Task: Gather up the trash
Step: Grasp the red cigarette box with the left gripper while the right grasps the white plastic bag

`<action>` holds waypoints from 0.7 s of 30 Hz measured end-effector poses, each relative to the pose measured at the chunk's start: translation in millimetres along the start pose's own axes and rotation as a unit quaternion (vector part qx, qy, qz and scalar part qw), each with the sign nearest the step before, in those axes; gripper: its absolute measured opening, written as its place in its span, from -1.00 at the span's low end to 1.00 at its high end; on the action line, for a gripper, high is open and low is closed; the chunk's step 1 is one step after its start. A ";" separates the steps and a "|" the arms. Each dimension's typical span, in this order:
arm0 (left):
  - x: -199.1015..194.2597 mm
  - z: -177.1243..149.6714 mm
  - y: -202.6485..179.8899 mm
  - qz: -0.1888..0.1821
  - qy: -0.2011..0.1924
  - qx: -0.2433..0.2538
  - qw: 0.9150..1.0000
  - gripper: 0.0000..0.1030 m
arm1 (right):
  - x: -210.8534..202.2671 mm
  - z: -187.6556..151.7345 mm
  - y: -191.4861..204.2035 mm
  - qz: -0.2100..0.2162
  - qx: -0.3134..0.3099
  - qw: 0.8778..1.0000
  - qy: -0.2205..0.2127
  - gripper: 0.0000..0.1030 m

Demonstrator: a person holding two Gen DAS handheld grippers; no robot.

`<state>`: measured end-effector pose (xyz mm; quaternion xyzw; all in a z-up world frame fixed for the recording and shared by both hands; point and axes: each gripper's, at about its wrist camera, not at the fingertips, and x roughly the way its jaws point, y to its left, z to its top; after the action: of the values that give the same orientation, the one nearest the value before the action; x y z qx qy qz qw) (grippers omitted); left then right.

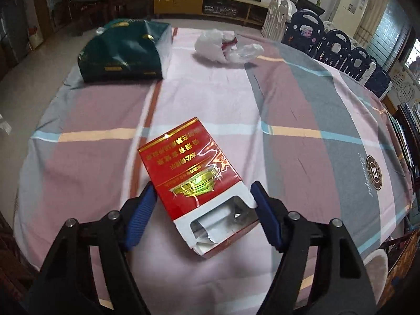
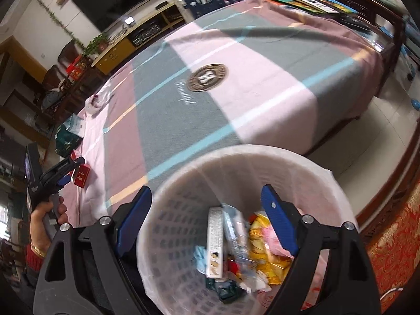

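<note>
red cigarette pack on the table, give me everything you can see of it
The red cigarette pack is a glossy cardboard box with gold print, a gold emblem and a white band at its opened end. That end is torn, showing silver foil inside; whether any cigarettes remain cannot be told. It lies flat and skewed on the striped tablecloth, opened end toward the left gripper. The blue pads flank it: the left pad sits at its edge, the right one looks just short of touching. Grip not yet confirmed.
</note>
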<state>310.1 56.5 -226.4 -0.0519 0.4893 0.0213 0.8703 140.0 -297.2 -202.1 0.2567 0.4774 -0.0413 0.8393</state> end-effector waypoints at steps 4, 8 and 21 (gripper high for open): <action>-27.3 2.2 46.7 -0.010 -0.045 -0.017 0.999 0.40 | 27.5 23.3 57.7 0.028 -0.056 0.998 0.001 0.62; -38.5 -1.2 76.8 -0.025 -0.082 -0.035 0.996 0.40 | 68.1 51.9 138.5 0.073 -0.122 0.990 -0.009 0.62; -13.2 2.3 111.0 -0.057 -0.043 -0.100 0.992 0.40 | 260.2 205.3 341.2 0.053 -0.221 0.974 0.004 0.62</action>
<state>295.5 167.2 -221.7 -0.1661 0.4426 0.0225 0.8809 548.2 -53.0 -197.9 0.0897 0.4636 0.1109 0.8745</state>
